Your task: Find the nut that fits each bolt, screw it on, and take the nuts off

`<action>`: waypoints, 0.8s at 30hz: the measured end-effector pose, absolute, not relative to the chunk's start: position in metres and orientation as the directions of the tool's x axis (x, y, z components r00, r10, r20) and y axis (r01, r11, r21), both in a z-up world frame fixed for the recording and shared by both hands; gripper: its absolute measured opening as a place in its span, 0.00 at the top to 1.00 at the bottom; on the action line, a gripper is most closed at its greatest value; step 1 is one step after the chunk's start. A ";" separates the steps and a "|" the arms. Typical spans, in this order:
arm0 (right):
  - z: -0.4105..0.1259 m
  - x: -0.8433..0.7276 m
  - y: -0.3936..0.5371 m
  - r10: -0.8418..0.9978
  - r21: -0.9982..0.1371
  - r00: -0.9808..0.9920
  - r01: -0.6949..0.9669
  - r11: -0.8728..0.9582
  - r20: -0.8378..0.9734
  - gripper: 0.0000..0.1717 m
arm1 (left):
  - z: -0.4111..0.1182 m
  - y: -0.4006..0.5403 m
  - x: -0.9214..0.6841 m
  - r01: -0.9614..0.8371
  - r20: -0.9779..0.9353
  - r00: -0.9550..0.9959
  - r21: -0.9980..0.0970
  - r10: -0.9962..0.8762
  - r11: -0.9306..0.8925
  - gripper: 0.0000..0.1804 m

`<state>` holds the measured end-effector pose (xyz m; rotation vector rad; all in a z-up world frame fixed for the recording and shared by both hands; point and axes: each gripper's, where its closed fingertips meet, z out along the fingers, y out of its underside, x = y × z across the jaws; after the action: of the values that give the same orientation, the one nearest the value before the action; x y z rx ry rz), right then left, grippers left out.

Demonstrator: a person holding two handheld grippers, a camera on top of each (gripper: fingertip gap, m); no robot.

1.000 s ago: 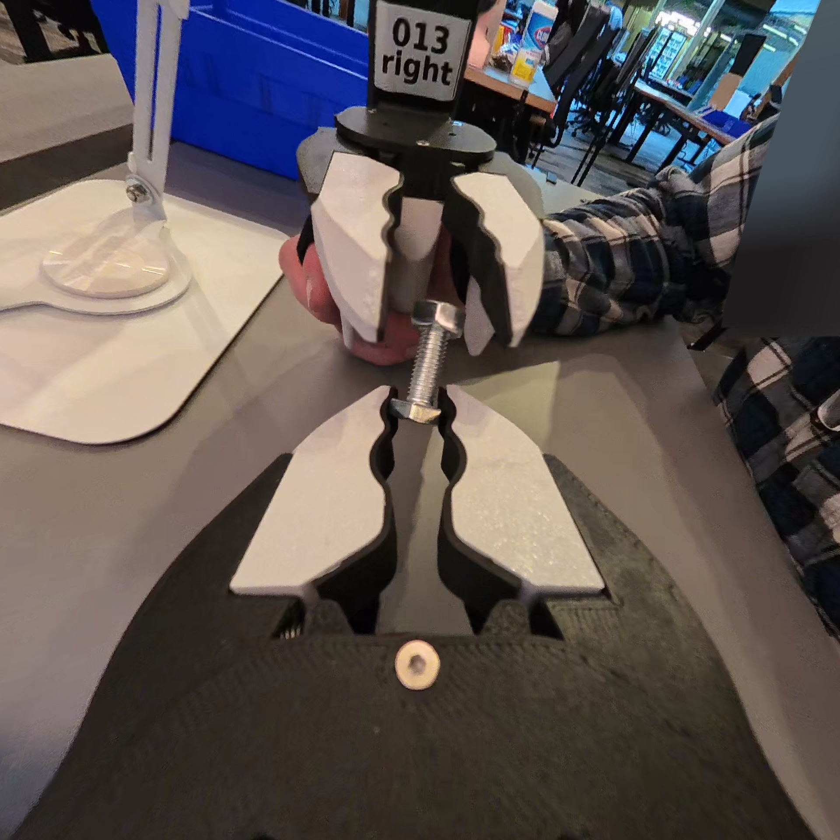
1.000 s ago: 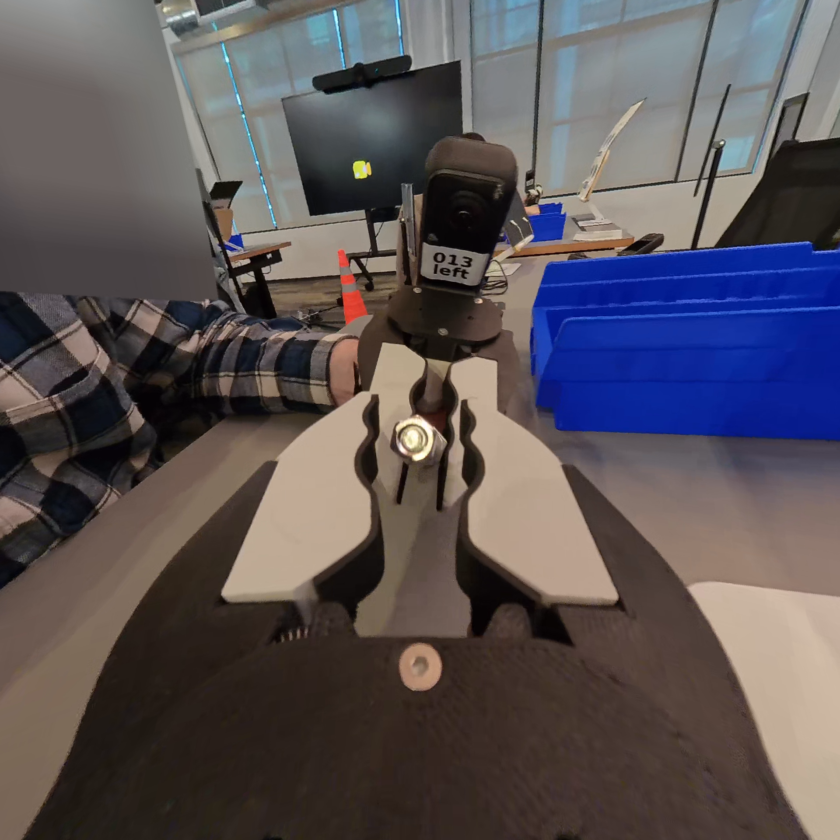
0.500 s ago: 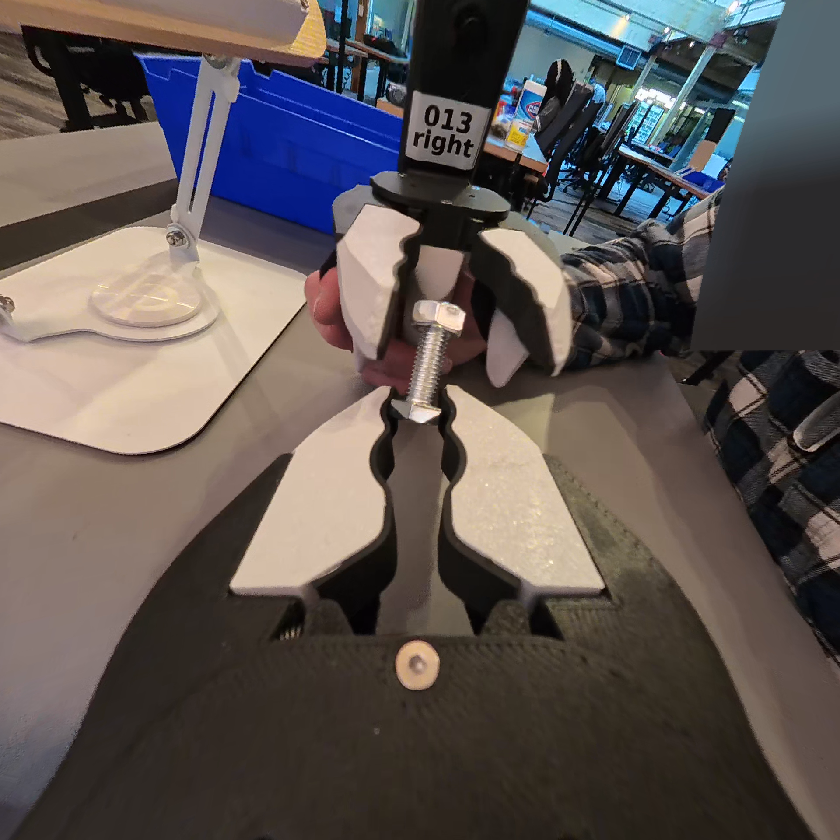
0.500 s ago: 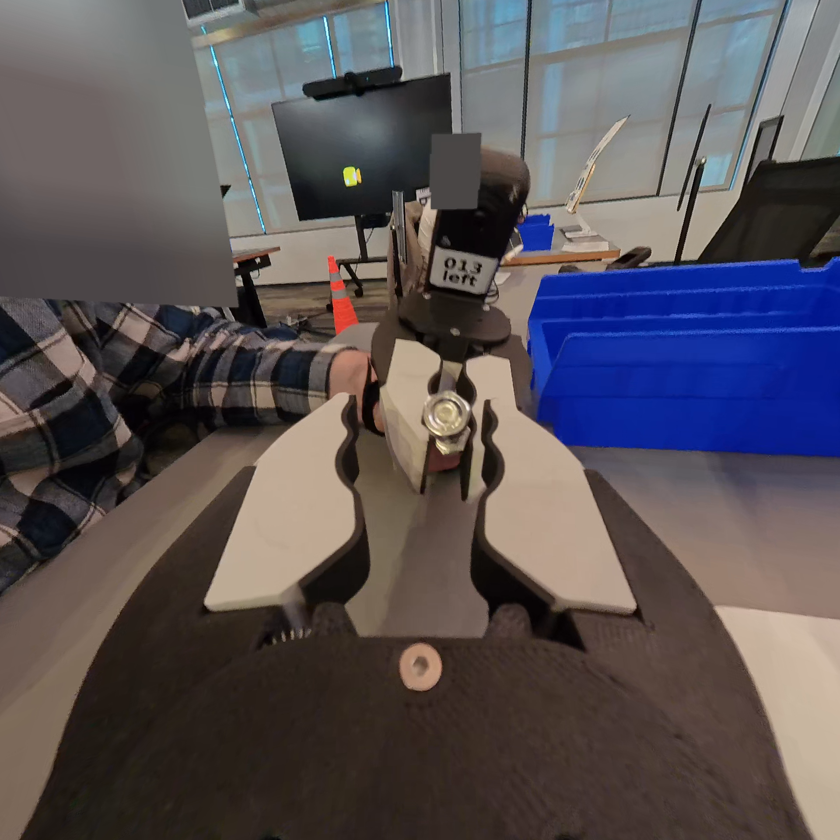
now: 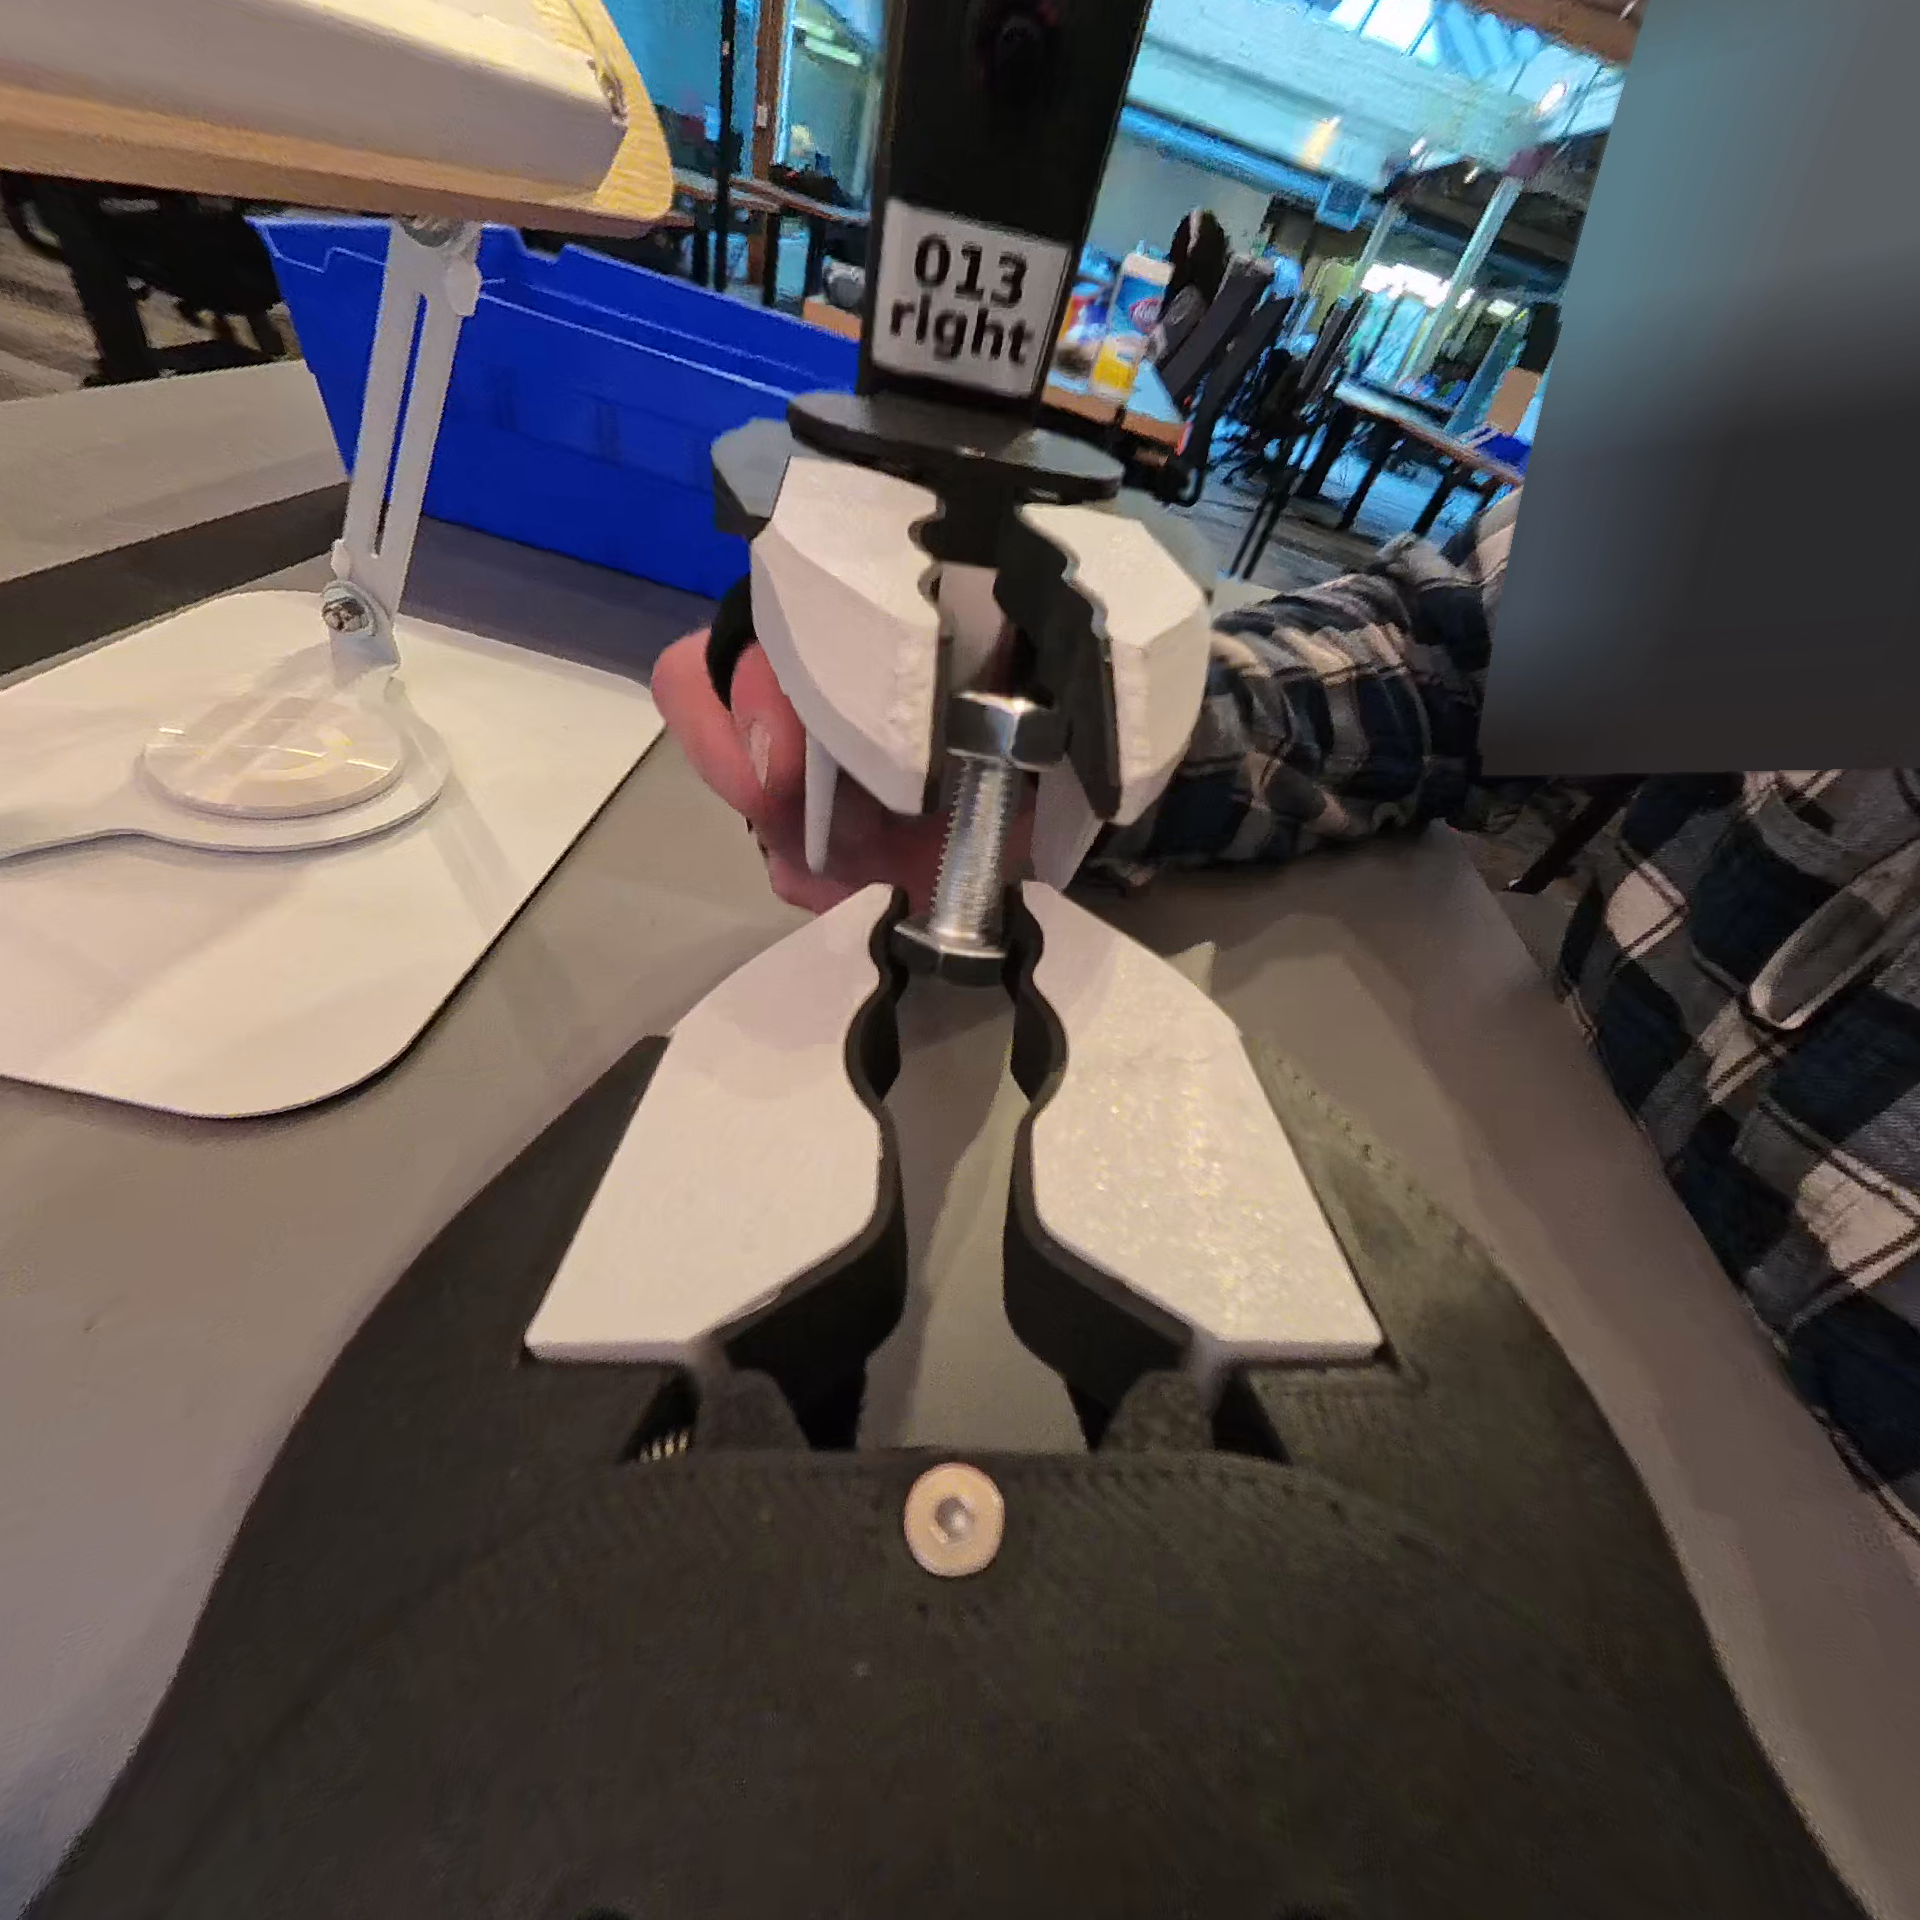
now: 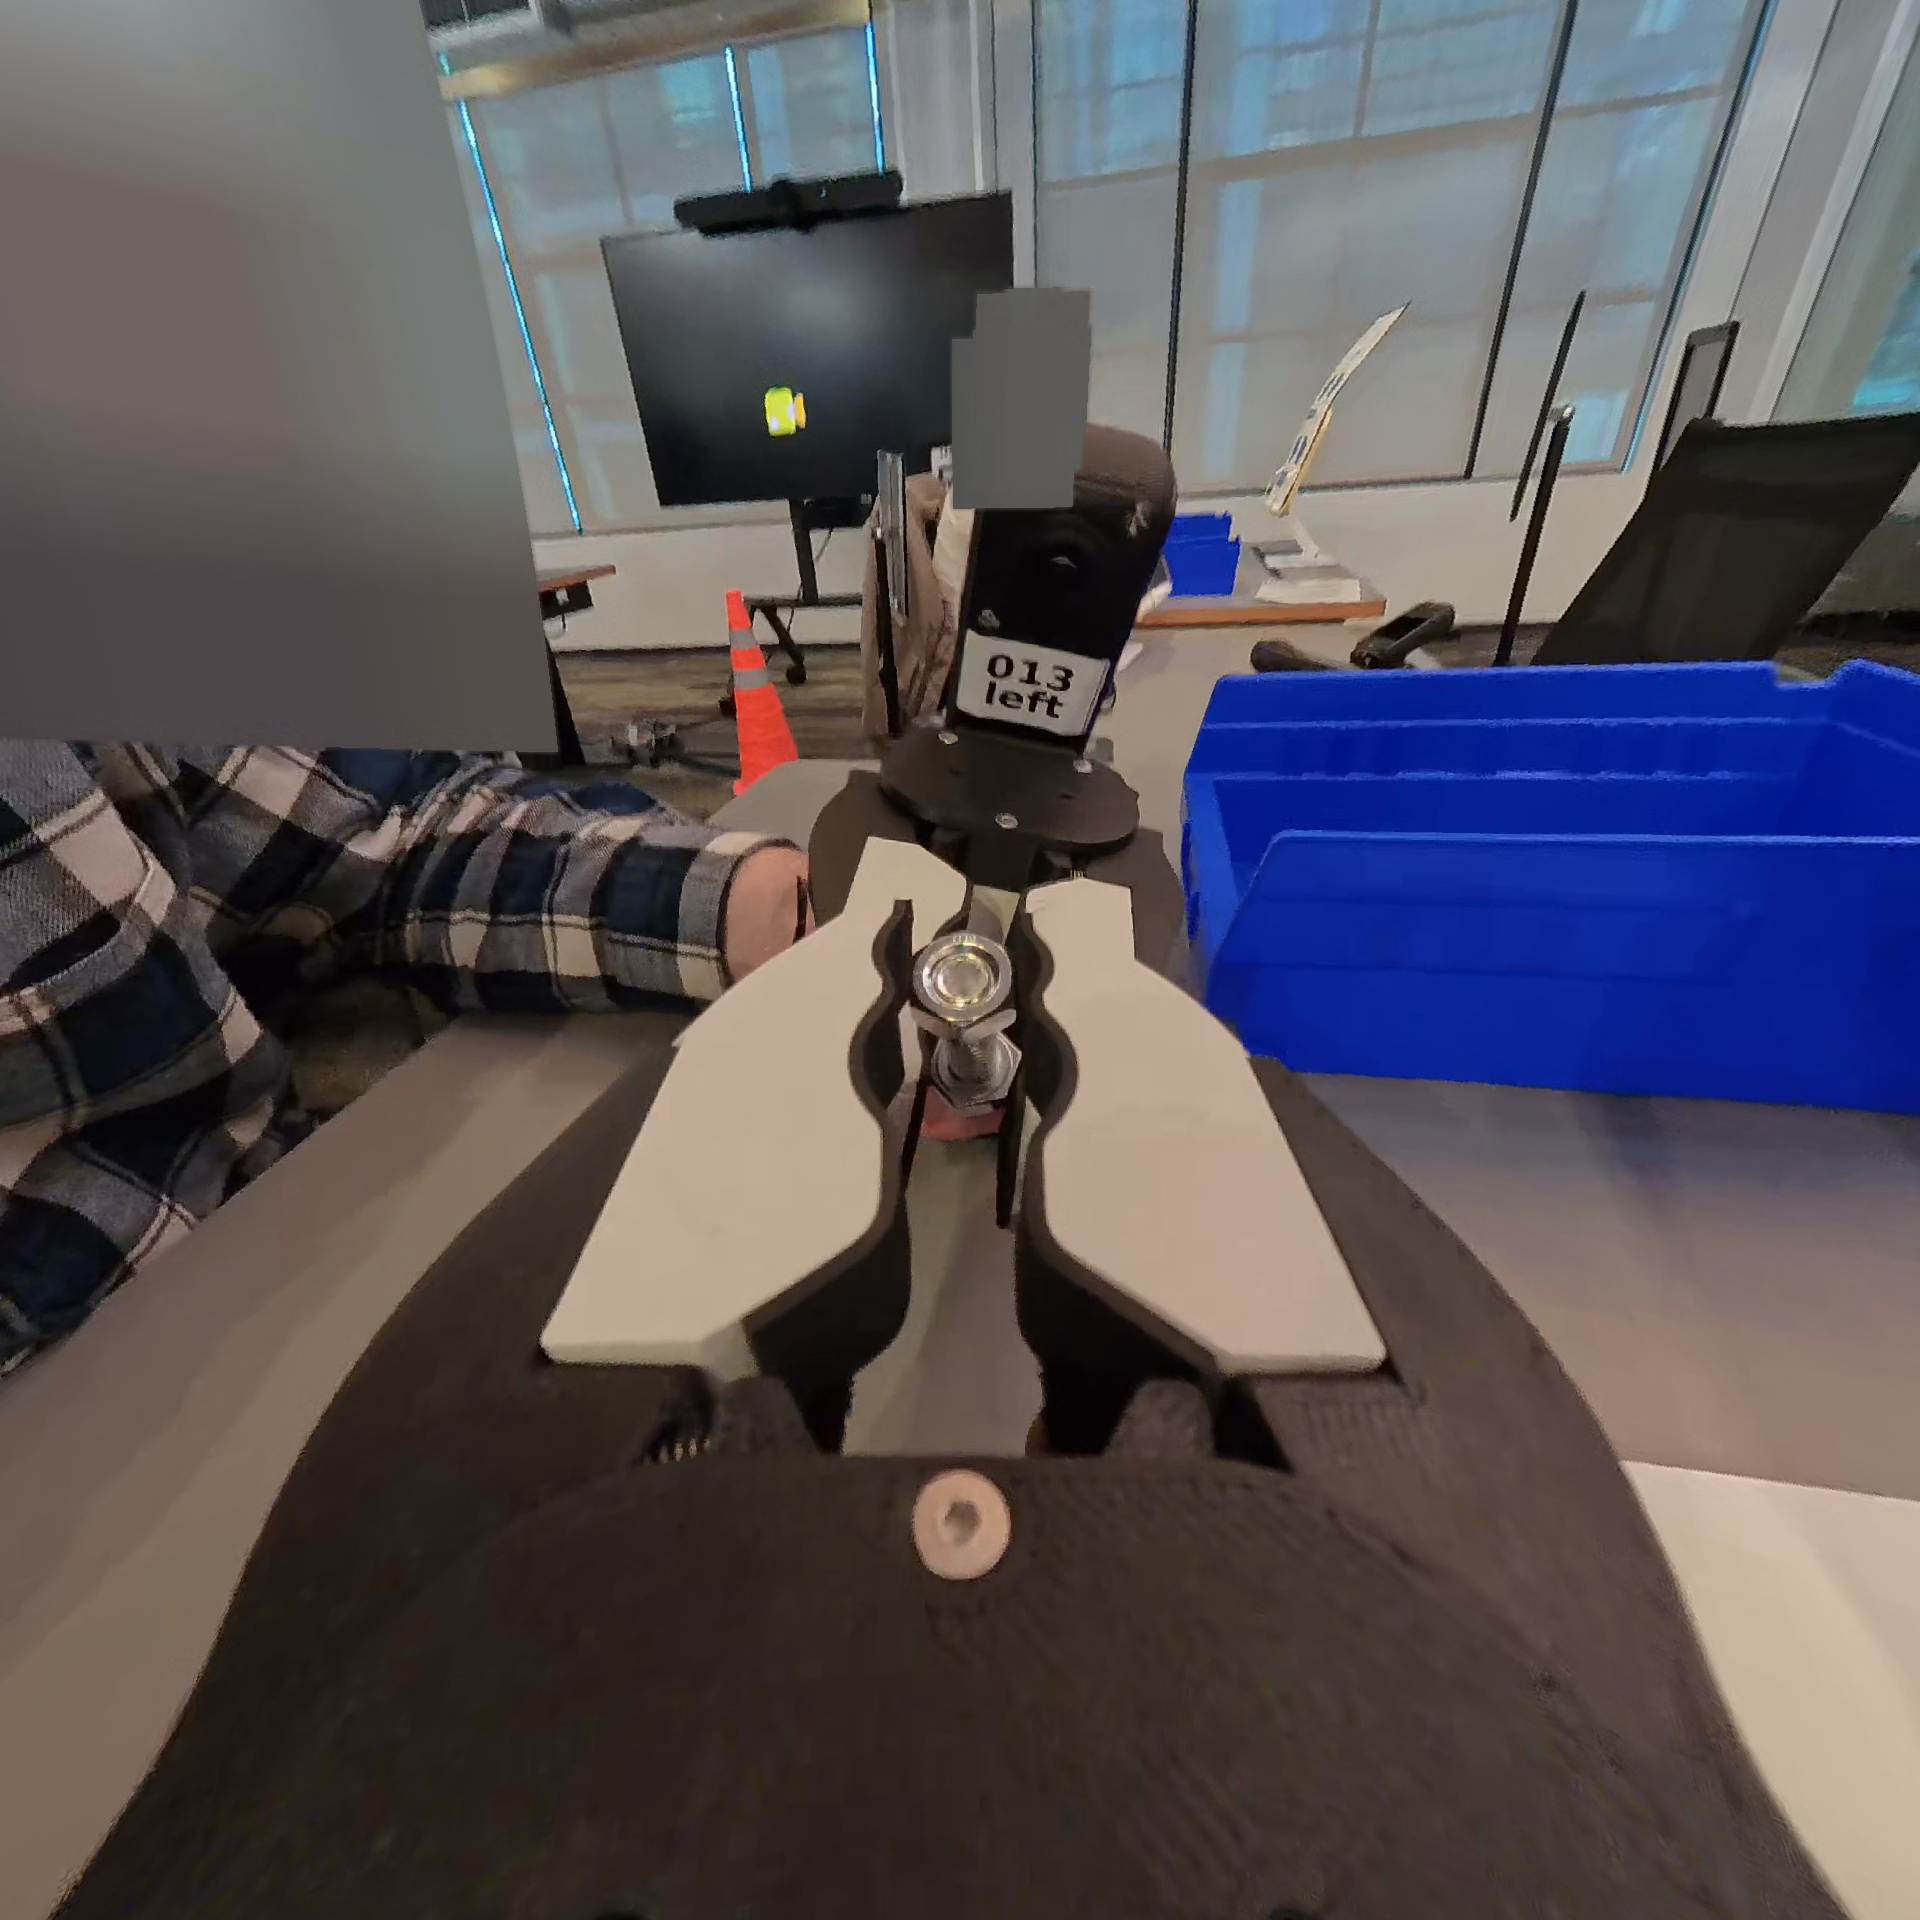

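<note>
1. Your left gripper (image 5: pixel 958 940): clenched on the silver nut (image 5: pixel 951 948). Both fingertips press its flats, one each side. Nut sits at the low end of the bolt's thread.

2. Your right gripper (image 6: pixel 961 987): clenched on the hex head of the silver bolt (image 5: pixel 971 831). In the left wrist view it comes in from opposite, fingers pointing down at you, and the bolt head is pinched between them. From the right wrist view you look straight down on the round face of the head, w/ the shank and nut just below it.

3. Bolt + nut: held in the air between the 2 grippers, above the grey table (image 5: pixel 312 1247), touching neither table nor mat. Most of the thread shows bare btw head and nut. Bolt runs roughly in line w/ both pairs of fingers.

4. Your hands: one hand (image 5: pixel 748 748) shows behind the right gripper; plaid sleeve (image 5: pixel 1330 707) runs off to the side.

5. Other items:
- white mat (image 5: pixel 208 883) on the table, w/ a white stand (image 5: pixel 384 468) bolted to a round base on it.
- blue bins (image 6: pixel 1558 883) beside the grippers, well apart from the bolt.
- orange cone (image 6: pixel 758 686) and dark screen (image 6: pixel 810 343) far back in the room.
</note>
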<state>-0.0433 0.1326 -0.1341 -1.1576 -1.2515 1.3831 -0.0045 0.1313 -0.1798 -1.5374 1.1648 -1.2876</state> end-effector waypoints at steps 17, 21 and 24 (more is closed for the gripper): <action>-0.142 -0.054 0.137 0.978 -0.996 -0.196 0.045 -0.071 -0.078 0.77 | -0.193 0.141 -0.010 -0.272 0.117 0.171 -0.949 -0.978 -0.161 0.92; -0.144 -0.054 0.136 0.977 -0.996 -0.197 0.054 -0.075 -0.084 0.75 | -0.192 0.144 -0.011 -0.256 0.132 0.183 -0.950 -0.974 -0.177 0.92; -0.145 -0.053 0.134 0.976 -0.996 -0.206 0.051 -0.067 -0.076 0.76 | -0.186 0.149 -0.015 -0.215 0.145 0.207 -0.958 -0.967 -0.190 0.92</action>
<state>-0.0531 0.1335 -0.1448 -1.1891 -1.3611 1.3968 -0.0153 0.1494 -0.1859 -1.5931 1.1457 -1.0653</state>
